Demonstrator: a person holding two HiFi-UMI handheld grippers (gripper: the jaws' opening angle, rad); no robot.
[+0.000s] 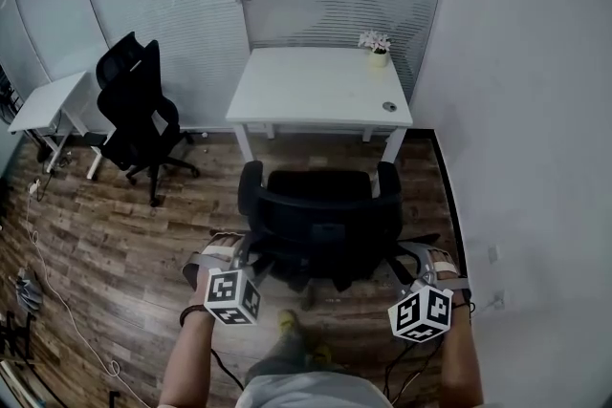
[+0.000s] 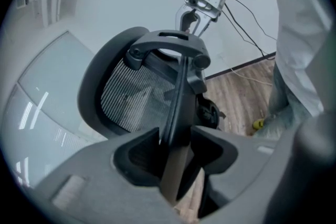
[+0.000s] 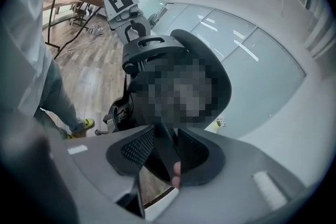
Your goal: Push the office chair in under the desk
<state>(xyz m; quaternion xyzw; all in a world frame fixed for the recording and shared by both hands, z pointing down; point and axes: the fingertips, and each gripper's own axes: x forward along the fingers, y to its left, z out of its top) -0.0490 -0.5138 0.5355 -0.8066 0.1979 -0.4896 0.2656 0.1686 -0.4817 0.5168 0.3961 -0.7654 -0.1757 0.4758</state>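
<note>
While clamped on office chair (image 1: 320, 210)
Left gripper (image 1: 232, 255) fingers shut on 9 o'clock backrest edge, right gripper (image 1: 419, 255) on 3 (counter (image 1: 316, 91) at 12).

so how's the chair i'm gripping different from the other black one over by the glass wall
The gripped chair stands right before the white desk, back to you; the other chair stands off left by a small table. The gripped chair has the left gripper and right gripper shut on its backrest; the other chair is untouched. Both are black.
</note>
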